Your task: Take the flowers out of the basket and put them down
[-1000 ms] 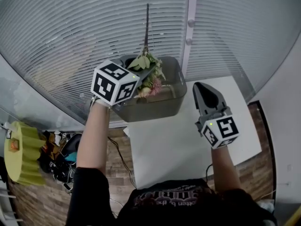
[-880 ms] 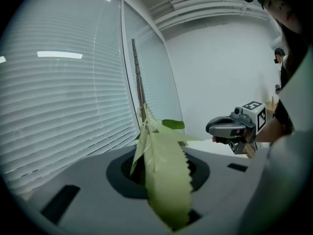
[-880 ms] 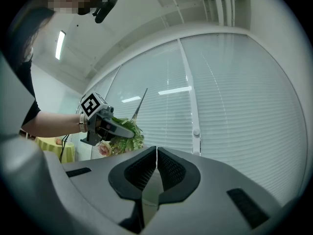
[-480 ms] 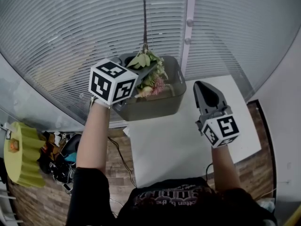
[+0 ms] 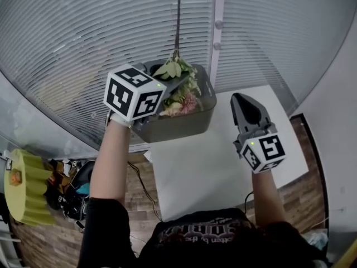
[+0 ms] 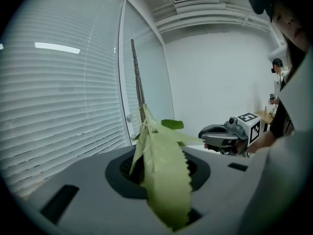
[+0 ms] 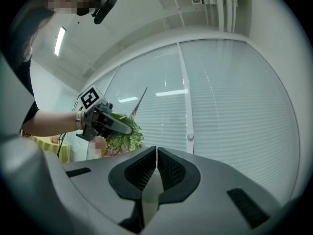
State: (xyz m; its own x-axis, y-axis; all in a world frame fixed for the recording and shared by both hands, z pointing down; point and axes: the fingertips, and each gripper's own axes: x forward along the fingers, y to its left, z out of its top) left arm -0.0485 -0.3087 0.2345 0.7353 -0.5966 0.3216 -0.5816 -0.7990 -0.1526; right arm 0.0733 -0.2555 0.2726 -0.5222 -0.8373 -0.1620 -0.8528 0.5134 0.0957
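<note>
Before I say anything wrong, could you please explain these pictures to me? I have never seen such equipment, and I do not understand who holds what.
There is no robot here: a person holds one hand-held tool in each hand. One picture comes from a camera on the person's head, and the other two come from cameras on the tools. The left tool is closed on a bunch of flowers, stem upward, seen over a grey basket. The right tool is closed and empty. A white table lies below.
</note>
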